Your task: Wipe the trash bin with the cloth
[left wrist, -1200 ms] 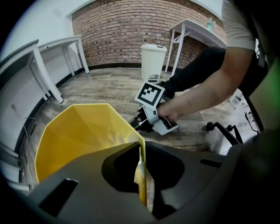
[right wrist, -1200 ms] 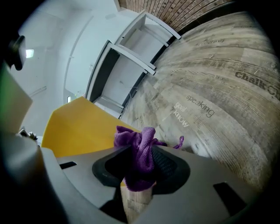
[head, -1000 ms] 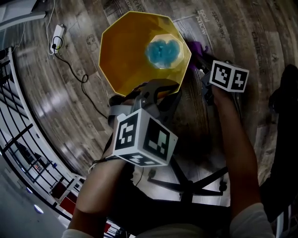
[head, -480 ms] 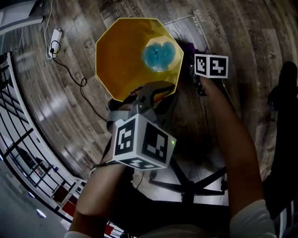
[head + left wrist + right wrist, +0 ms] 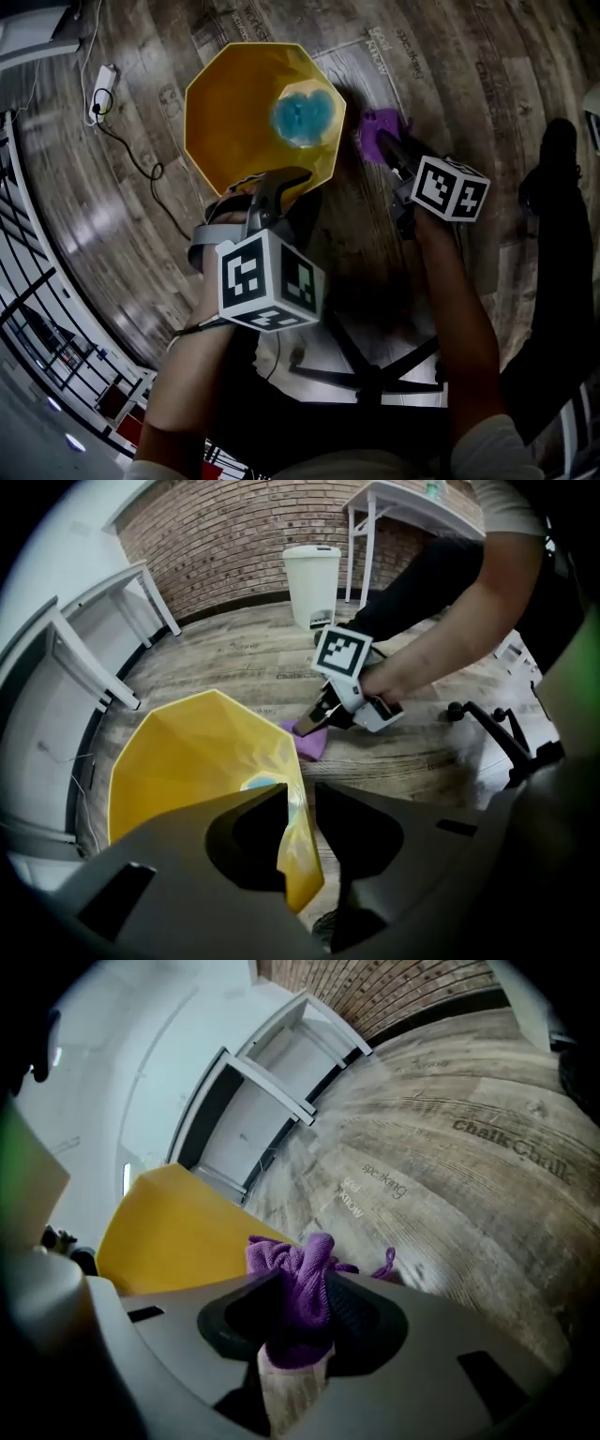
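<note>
Underfoot, wood-plank floor (image 5: 450,84) printed with lettering, backed by a brick wall (image 5: 234,527) in the left gripper view. Next in size, yellow faceted trash bin (image 5: 234,112) standing on that floor, mouth open toward the head camera, with a blue patch (image 5: 302,114) at its bottom, too blurred to name. At the near rim, left gripper (image 5: 281,183) pointing steeply down, jaws just now opening and parted, straddling the bin wall with one jaw inside and one outside, a gap showing on the outer side, so no clamp on the rim. To the right of the bin in the head view, right gripper (image 5: 386,148) low toward the floor, jaws closed on the purple cloth (image 5: 375,127), with bunched folds standing up between the pads and a corner trailing down. Cloth just beside the bin's outer wall, contact between the two not clear.
</note>
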The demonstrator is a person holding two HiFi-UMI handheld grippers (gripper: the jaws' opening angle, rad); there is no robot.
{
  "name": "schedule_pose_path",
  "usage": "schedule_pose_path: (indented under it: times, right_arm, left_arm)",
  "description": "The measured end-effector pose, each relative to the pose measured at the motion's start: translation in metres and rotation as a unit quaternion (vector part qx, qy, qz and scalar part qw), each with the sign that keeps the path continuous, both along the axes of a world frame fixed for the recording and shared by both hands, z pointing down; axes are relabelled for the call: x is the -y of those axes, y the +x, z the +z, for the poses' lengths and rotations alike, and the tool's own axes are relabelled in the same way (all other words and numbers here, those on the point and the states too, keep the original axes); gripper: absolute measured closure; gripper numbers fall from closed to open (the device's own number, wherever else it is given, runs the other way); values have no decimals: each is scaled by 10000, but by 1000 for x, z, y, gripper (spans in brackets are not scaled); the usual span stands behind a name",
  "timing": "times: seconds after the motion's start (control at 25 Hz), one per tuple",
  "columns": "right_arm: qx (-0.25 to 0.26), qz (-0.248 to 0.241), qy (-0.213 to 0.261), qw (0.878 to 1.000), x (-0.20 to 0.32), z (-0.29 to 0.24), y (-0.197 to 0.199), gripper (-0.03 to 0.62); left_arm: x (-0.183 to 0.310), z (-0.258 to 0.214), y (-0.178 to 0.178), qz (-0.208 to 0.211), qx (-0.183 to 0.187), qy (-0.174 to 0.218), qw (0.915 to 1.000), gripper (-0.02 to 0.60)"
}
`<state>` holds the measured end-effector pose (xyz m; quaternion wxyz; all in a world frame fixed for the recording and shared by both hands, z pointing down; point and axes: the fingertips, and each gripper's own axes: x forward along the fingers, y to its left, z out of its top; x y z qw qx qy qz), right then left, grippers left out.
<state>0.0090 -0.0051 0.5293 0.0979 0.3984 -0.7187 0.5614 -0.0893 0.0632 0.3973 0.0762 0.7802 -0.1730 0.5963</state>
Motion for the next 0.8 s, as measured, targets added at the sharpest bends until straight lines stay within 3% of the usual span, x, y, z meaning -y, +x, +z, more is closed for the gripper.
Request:
schedule_pose_path:
  times: [0.12, 0.28, 0.56, 0.8]
  right_arm:
    - [372, 223, 79, 9990, -8, -22, 4, 453]
    - [693, 269, 336, 9967, -4, -51, 3, 453]
    - [1342, -31, 1307, 9823, 14, -124, -9, 453]
    - [1690, -374, 1685, 9704, 15, -158, -23, 453]
  left_arm:
    - [3, 7, 1, -150, 19, -96, 9998, 510]
    - [8, 13, 9, -570, -220, -331, 9976, 559]
    - [40, 13, 20, -1601, -383, -143, 9863, 561]
    - [46, 12, 20, -1772, -405, -142, 9832, 561]
